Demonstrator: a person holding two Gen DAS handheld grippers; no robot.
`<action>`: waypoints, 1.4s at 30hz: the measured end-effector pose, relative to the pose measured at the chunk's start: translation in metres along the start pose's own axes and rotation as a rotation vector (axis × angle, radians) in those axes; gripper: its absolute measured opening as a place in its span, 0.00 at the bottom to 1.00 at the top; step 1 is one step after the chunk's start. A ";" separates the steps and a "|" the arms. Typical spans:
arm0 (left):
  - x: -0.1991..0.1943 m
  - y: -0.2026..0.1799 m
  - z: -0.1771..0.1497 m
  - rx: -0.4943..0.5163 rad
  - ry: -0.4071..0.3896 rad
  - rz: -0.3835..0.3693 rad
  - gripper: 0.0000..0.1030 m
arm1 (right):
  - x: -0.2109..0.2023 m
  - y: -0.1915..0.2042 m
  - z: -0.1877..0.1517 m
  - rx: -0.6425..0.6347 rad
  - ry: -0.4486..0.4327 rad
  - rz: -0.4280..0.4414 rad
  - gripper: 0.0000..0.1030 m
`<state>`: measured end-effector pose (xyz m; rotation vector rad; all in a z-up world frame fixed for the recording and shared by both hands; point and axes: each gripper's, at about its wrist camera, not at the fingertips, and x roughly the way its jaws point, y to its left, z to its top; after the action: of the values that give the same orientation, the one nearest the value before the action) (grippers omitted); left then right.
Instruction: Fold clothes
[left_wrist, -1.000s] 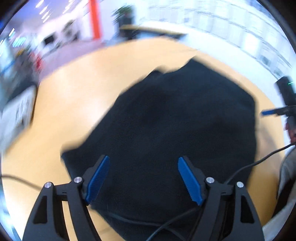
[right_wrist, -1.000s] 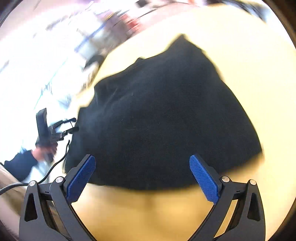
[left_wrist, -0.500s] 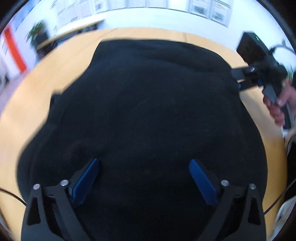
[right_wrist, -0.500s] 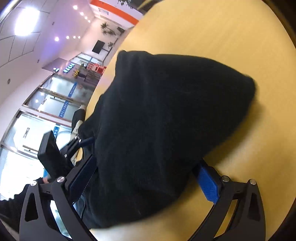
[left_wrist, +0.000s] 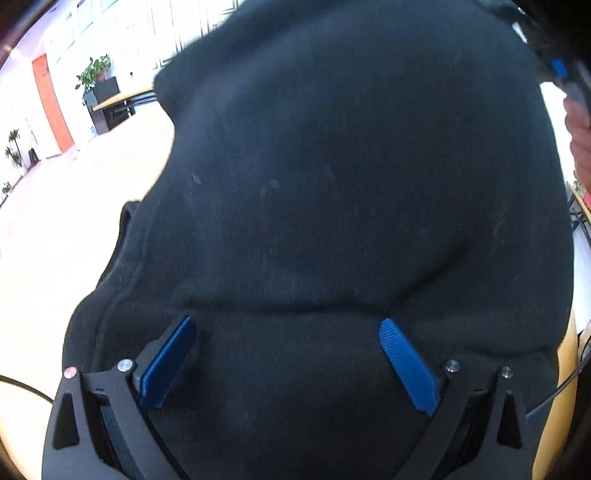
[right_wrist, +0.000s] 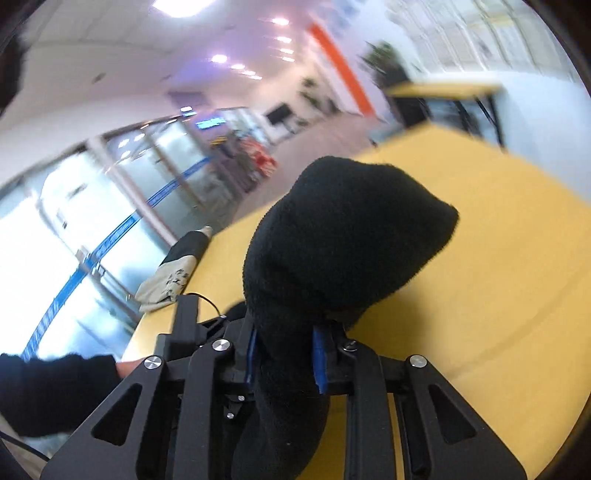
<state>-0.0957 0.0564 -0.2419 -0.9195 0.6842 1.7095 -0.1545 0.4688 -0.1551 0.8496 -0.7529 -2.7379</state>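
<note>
Half a second ago the right gripper's blue pads stood wide on either side of the black garment; now they have drawn together and pinch a thick fold of it. The left wrist view has changed too: the cloth, which then lay spread with the desk showing around it, now fills nearly the whole frame.

In the right wrist view the right gripper has its jaws narrow, clamped on the black garment. The fleece bulges up and forward from between the pads into a rounded hump, and a tail of it hangs down over the gripper body toward the camera. Beyond the hump lies the yellow desk. At the desk's left edge sits a folded beige and black cloth. A dark sleeve shows at the lower left of this view.

In the left wrist view the left gripper has its jaws wide, both blue pads plainly apart. The black garment rises like a wall in front of them and also lies between and behind the pads; whether the cloth touches either pad I cannot tell. A sliver of the desk shows at the lower right. At the upper right edge a hand holds part of the other gripper, mostly cut off by the frame.
</note>
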 end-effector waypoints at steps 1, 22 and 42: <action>0.008 -0.002 0.002 0.012 0.026 -0.001 1.00 | -0.003 0.006 0.002 -0.039 0.011 0.017 0.19; -0.079 0.005 -0.093 -0.079 0.057 0.027 1.00 | 0.012 0.030 -0.056 -0.054 0.172 0.200 0.10; -0.232 0.003 -0.191 -0.197 0.105 0.050 0.93 | 0.030 0.071 -0.126 -0.136 0.503 0.541 0.09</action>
<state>-0.0104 -0.2170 -0.1516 -1.1448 0.6192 1.8065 -0.1060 0.3462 -0.2226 1.0565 -0.5749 -1.9648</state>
